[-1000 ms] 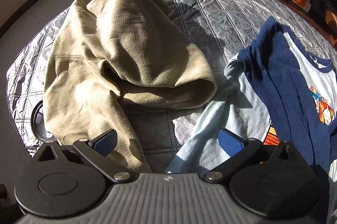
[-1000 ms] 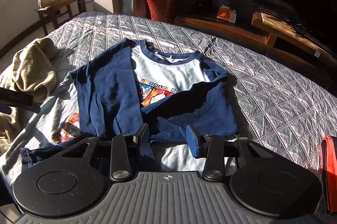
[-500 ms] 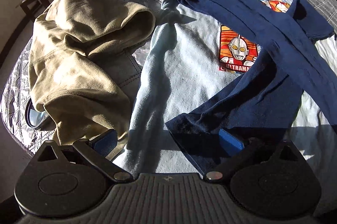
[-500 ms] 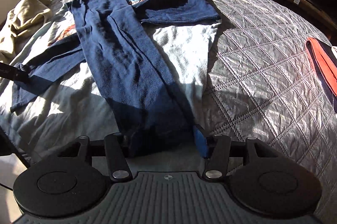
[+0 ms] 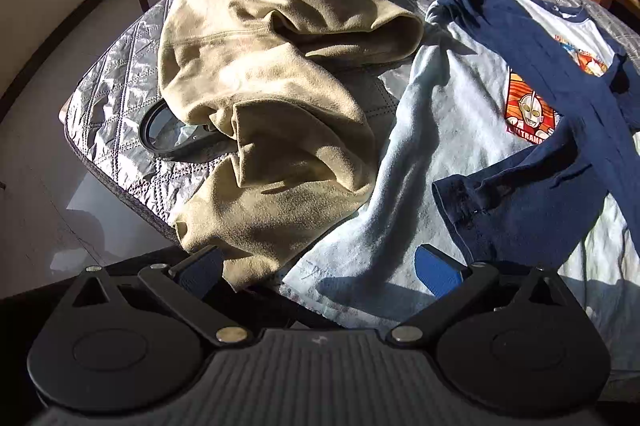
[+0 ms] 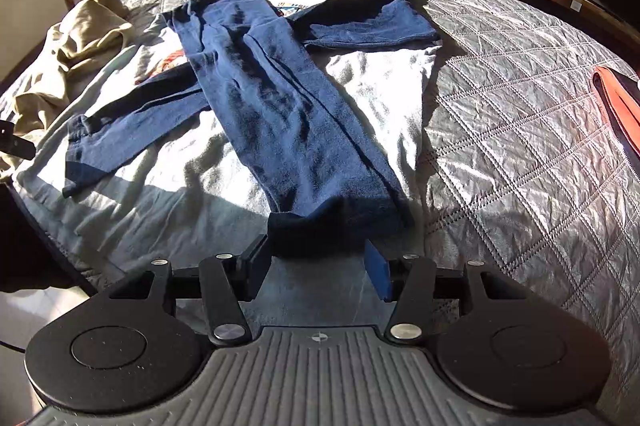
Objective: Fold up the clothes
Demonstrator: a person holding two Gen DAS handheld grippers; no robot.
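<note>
Sunlit quilted bed (image 6: 520, 113) | long-sleeved shirt (image 6: 380, 81) spread ahead of both grippers, navy sleeves crossed over its chest | right gripper (image 6: 316, 266) fingers half-open, empty, at sleeve cuff (image 6: 320, 226) | left gripper (image 5: 316, 266) fingers wide, empty, above hem | soft, light, limp knit: likely best pinched at cuff or hem edge.

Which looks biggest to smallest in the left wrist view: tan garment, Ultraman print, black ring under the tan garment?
1. Tan garment, largest by far.
2. Black ring and Ultraman print: look alike; the ring is partly hidden, so unranked.
</note>
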